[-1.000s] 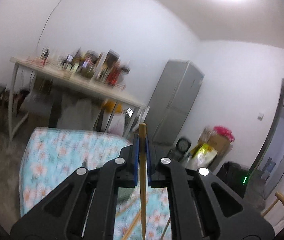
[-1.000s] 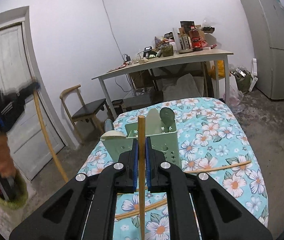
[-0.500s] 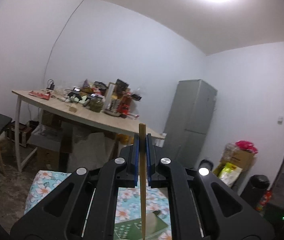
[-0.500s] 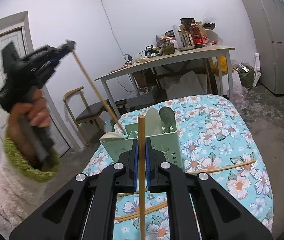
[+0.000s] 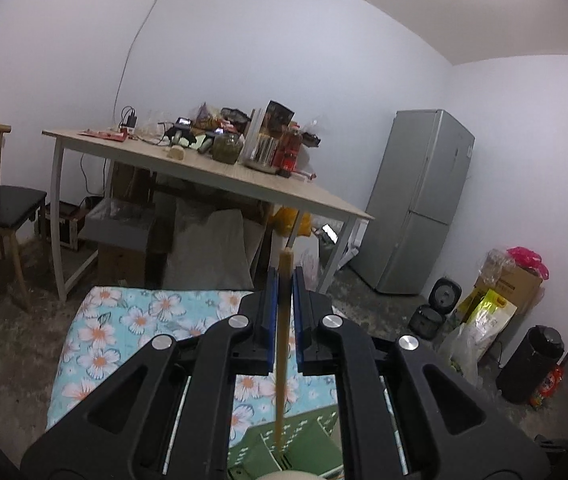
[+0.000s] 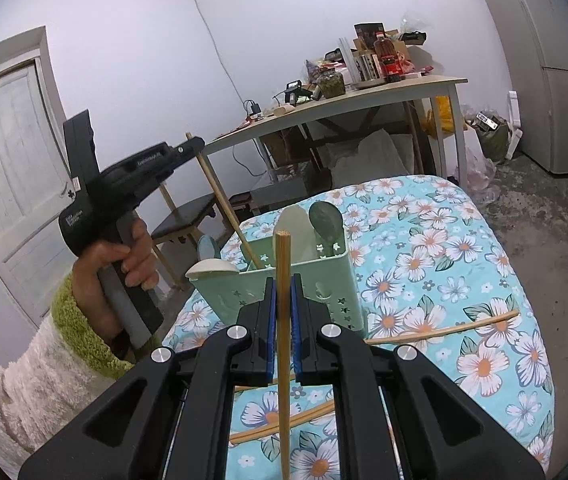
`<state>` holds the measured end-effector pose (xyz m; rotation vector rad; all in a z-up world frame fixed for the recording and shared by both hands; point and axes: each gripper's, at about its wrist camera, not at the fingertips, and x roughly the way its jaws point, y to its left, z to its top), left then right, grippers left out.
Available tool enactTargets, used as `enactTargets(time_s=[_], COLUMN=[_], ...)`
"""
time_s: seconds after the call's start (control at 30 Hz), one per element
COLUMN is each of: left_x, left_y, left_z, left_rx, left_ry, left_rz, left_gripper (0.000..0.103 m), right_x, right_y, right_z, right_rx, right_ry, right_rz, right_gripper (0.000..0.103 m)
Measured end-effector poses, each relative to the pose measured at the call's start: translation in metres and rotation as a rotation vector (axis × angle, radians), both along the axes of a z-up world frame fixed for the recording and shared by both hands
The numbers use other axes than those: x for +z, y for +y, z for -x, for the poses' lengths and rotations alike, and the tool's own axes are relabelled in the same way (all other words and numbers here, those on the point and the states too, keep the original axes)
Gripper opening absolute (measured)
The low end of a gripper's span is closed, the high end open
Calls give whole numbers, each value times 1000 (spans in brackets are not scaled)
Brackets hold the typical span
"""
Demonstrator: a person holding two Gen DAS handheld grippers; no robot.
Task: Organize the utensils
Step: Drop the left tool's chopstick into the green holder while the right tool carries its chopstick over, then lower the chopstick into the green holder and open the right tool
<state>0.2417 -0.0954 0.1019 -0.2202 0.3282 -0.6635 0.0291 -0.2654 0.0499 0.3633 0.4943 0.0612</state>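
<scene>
- Left tongs [image 6: 192,147] have just been opening slightly, wooden chopstick [image 6: 225,205] between them, tip inside pale green plastic utensil caddy [image 6: 324,280], among spoons [image 6: 326,220].
- Right tongs [image 6: 282,316] pinch a second chopstick [image 6: 283,344]; caddy directly ahead.
- Loose chopsticks [image 6: 444,330] on floral-cloth surface [image 6: 484,280]; right half open.

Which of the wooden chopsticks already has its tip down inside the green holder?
The wooden chopstick in the left gripper: it slants down into the pale green plastic utensil holder. The right gripper's chopstick stands outside it; the others lie on the floral cloth.
</scene>
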Motion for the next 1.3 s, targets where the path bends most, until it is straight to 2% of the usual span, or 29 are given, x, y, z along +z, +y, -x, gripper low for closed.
enactTargets(time_s=[0.03, 0.1, 0.37, 0.57, 0.77, 1.0, 1.1, 1.3], left_x=[0, 1, 6, 0, -32, -94, -112, -123], left_y=[1, 2, 17, 47, 91, 126, 138, 145], left_z=[1, 1, 16, 46, 68, 81, 89, 89], left_rx=[-2, -5, -17, -21, 29, 64, 87, 76], left_ry=[-1, -5, 2, 3, 70, 240, 260, 279], left_rz=[-2, -5, 24, 26, -9, -68, -89, -99], left_gripper=[9, 21, 26, 36, 45, 50, 56, 59], right_x=[0, 2, 14, 48, 99, 150, 155, 149], right_y=[0, -1, -1, -1, 7, 32, 42, 52], right_z=[0, 1, 8, 11, 3, -29, -48, -94], right_rx=[-1, -5, -3, 22, 44, 110, 114, 93], right_ry=[0, -2, -33, -124, -254, -401, -416, -414], right_rz=[0, 1, -11, 7, 73, 169, 217, 274], right_gripper=[7, 7, 7, 7, 7, 7, 7, 7])
